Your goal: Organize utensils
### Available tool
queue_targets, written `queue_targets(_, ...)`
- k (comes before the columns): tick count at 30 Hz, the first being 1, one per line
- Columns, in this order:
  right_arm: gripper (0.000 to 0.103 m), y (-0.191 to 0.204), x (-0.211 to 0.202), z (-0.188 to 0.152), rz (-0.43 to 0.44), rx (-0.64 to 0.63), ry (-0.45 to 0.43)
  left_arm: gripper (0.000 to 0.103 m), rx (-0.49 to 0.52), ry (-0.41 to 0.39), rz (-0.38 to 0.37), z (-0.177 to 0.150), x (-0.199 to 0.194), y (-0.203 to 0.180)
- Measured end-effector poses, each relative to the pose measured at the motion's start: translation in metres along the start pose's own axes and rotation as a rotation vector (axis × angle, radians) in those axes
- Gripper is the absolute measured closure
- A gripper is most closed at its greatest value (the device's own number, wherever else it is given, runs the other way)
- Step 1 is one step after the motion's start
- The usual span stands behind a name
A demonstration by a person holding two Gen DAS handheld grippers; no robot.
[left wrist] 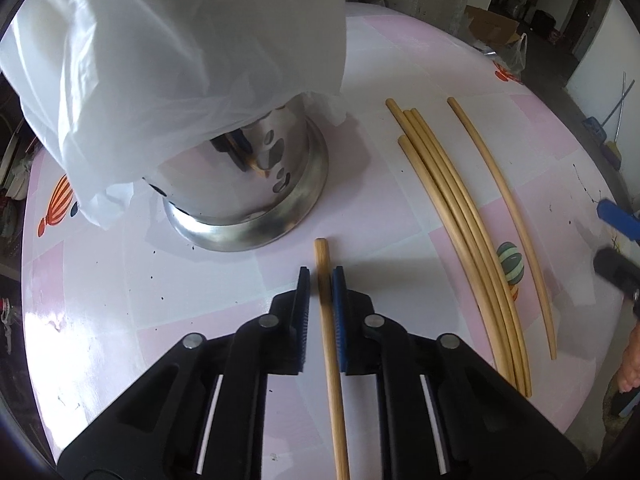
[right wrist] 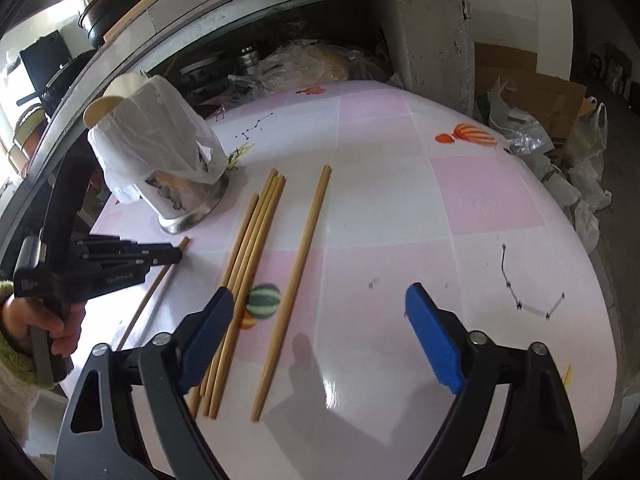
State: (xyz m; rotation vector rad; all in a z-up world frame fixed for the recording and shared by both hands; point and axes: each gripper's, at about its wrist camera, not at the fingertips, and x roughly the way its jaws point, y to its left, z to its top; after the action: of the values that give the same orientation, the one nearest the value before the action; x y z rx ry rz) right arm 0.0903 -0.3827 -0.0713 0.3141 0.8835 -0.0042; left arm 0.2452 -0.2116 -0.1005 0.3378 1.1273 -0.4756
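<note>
My left gripper [left wrist: 321, 280] has its jaws nearly closed around one wooden chopstick [left wrist: 329, 340] that lies on the pink table; a small gap shows on the left side. A steel perforated utensil holder [left wrist: 248, 184], draped in a white plastic bag [left wrist: 168, 52], stands just ahead of it. Several more chopsticks [left wrist: 460, 216] lie bundled to the right, with a single one [left wrist: 508, 216] beyond. My right gripper [right wrist: 320, 320] is open and empty above the table, beside the bundle [right wrist: 244, 276] and the single chopstick [right wrist: 296, 280]. The left gripper [right wrist: 172, 256] and holder [right wrist: 188, 200] also show there.
The table [right wrist: 440, 200] has a pink and white checked cloth with balloon prints. Behind it are a concrete pillar [right wrist: 432, 32], cluttered shelves and plastic bags [right wrist: 520, 128]. The table's right edge curves away near cardboard boxes [right wrist: 532, 80].
</note>
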Motion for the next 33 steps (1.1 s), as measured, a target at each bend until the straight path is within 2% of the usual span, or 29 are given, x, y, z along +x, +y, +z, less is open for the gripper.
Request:
queue_targets(3, 0.034, -0.002, 0.011, 0.022, 0.017, -0.008, 0.017, 0.097, -0.022, -0.003, -0.009, 0.0, 0.001, 0.002)
queue_targets(8, 0.064, -0.007, 0.055, 0.066, 0.072, 0.04, 0.148, 0.097, -0.033, -0.006, -0.012, -0.001, 0.002, 0.003)
queue_targets(13, 0.077, 0.005, 0.091, 0.097, 0.042, -0.016, 0.241, 0.097, -0.048, -0.009, -0.029, -0.004, 0.0, 0.009)
queue_targets(22, 0.089, 0.011, 0.121, 0.122, -0.048, -0.058, 0.333, 0.097, -0.054, -0.016, -0.049, -0.009, -0.003, 0.018)
queue_targets(33, 0.093, 0.022, 0.139, 0.123, -0.12, -0.112, 0.404, 0.097, -0.051, -0.022, -0.044, -0.012, -0.006, 0.024)
